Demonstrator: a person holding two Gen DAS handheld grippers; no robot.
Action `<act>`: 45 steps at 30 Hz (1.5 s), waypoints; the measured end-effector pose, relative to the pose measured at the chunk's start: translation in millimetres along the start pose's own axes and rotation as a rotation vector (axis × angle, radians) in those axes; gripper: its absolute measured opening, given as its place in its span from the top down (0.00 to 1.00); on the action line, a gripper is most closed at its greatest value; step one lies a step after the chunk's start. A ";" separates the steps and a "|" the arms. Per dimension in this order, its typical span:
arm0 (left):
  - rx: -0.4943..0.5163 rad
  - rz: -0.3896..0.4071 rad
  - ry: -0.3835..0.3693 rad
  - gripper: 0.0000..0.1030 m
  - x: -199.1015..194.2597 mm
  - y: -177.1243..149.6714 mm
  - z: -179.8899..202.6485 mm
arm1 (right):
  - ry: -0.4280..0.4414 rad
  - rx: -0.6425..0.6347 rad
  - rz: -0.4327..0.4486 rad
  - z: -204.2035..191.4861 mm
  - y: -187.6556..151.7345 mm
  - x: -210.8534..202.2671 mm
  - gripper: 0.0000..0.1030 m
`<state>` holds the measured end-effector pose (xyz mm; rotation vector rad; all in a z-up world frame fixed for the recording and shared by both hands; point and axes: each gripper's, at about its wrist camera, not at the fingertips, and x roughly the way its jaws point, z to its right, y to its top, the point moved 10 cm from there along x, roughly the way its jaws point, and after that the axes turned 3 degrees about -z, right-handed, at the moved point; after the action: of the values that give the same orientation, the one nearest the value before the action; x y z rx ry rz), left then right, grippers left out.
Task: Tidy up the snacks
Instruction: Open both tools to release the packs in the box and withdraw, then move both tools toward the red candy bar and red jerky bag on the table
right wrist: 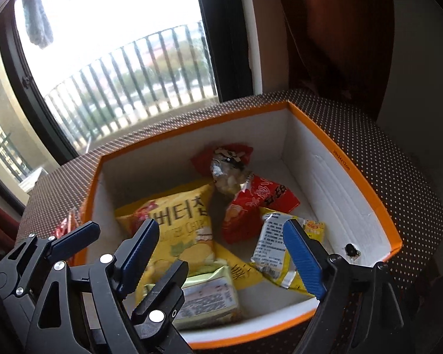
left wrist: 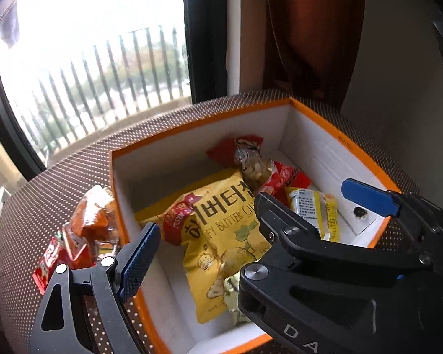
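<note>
An orange-rimmed white box (left wrist: 354, 147) (right wrist: 339, 162) sits on a dotted brown surface. Inside lie a large yellow honey butter chip bag (left wrist: 221, 236) (right wrist: 177, 224), a red snack pack (left wrist: 277, 177) (right wrist: 260, 203), a small yellow packet (left wrist: 316, 209) (right wrist: 277, 250) and a pale green pack (right wrist: 209, 295). Two red-orange snack packs (left wrist: 82, 230) lie outside the box's left wall. My left gripper (left wrist: 251, 227) hovers open and empty over the box's near edge. My right gripper (right wrist: 221, 250) is open and empty above the box. The right gripper also shows in the left wrist view (left wrist: 325, 203), and the left gripper in the right wrist view (right wrist: 130, 253).
The box stands on a round dotted brown table (left wrist: 59, 183) (right wrist: 398, 153) by a large window with a railing (left wrist: 103, 73). A dark red curtain (left wrist: 313, 29) hangs behind the box. A small dark hole (right wrist: 351, 249) marks the box's right inner wall.
</note>
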<state>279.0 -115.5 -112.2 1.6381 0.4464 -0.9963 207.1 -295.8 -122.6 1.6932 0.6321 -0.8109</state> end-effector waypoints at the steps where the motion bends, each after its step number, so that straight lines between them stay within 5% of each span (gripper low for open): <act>1: -0.002 0.010 0.003 0.14 -4.6 -0.5 -1.4 | 0.004 -0.002 0.010 -3.2 0.0 -4.7 0.14; 23: -0.103 0.193 0.074 0.14 -77.6 -35.5 -60.7 | 0.047 -0.088 0.203 -84.8 -14.3 -60.8 0.08; 45: -0.174 0.262 0.158 0.14 -92.7 -89.2 -153.8 | 0.162 -0.193 0.285 -185.9 -41.5 -43.7 0.08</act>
<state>218.6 74.1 -87.9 1.5753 0.3999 -0.6189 185.0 -105.7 -82.8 1.6344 0.5440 -0.4013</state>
